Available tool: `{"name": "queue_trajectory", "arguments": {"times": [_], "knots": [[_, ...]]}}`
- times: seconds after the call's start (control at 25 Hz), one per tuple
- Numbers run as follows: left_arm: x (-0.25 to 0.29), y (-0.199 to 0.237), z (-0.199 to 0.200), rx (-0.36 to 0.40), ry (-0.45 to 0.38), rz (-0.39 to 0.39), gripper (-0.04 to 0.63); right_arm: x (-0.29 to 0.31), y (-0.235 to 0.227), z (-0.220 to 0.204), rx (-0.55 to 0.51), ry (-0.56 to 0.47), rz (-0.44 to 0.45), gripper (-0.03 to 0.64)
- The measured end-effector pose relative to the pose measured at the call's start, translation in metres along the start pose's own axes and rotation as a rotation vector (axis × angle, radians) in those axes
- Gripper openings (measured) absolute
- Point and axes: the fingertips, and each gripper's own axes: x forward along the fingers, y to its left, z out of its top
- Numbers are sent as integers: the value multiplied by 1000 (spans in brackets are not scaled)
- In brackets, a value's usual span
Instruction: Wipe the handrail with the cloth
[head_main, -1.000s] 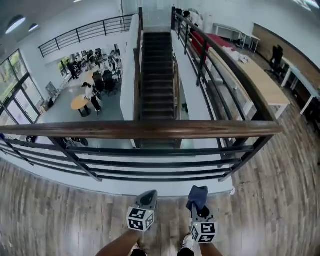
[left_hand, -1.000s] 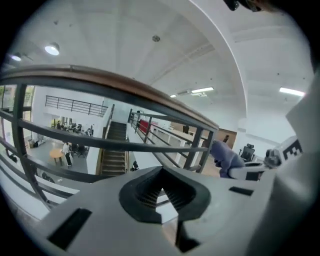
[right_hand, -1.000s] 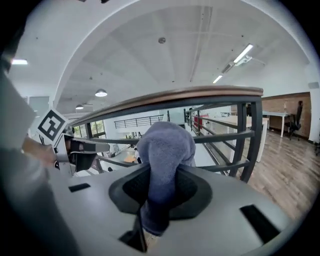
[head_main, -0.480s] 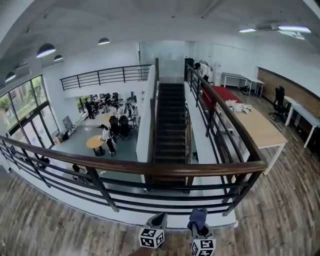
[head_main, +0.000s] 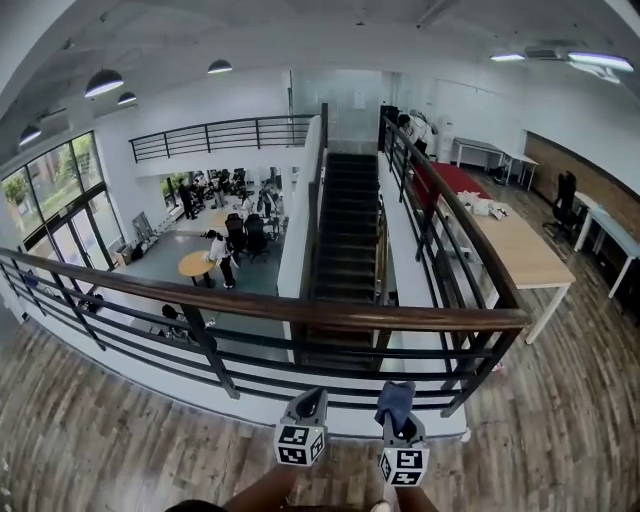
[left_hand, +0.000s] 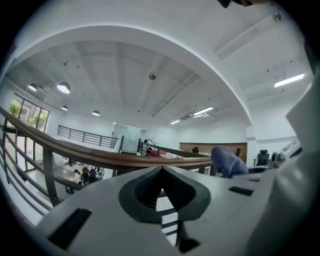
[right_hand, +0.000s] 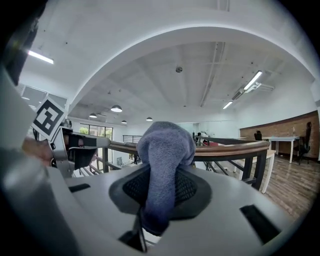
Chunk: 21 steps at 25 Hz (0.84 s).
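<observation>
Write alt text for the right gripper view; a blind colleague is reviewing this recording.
The right hand-held gripper is shut on a blue-grey cloth that sticks up between its jaws. Beyond it a wooden handrail on dark posts runs across a bright, white-ceilinged hall.

The long brown wooden handrail (head_main: 330, 316) runs level on dark metal posts and bends at its right end. The soft blue-grey cloth (right_hand: 165, 160) stands up bunched, pinched in the right gripper (head_main: 399, 428), near the handrail and not touching it.
</observation>
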Motion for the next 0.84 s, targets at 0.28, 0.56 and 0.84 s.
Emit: {"name": "queue_trajectory", "arguments": {"times": [0.28,0.56,0.84], "knots": [[-3,9,12,-2,-38,8,2,14,10,7,-16,-6,7,86],[-4,24,11,-17,-30,56,2,27,15,-2,-28,32,5,86],[4,42,35,30,-108,53,2,56,22,27,-25,-91,46,87]]}}
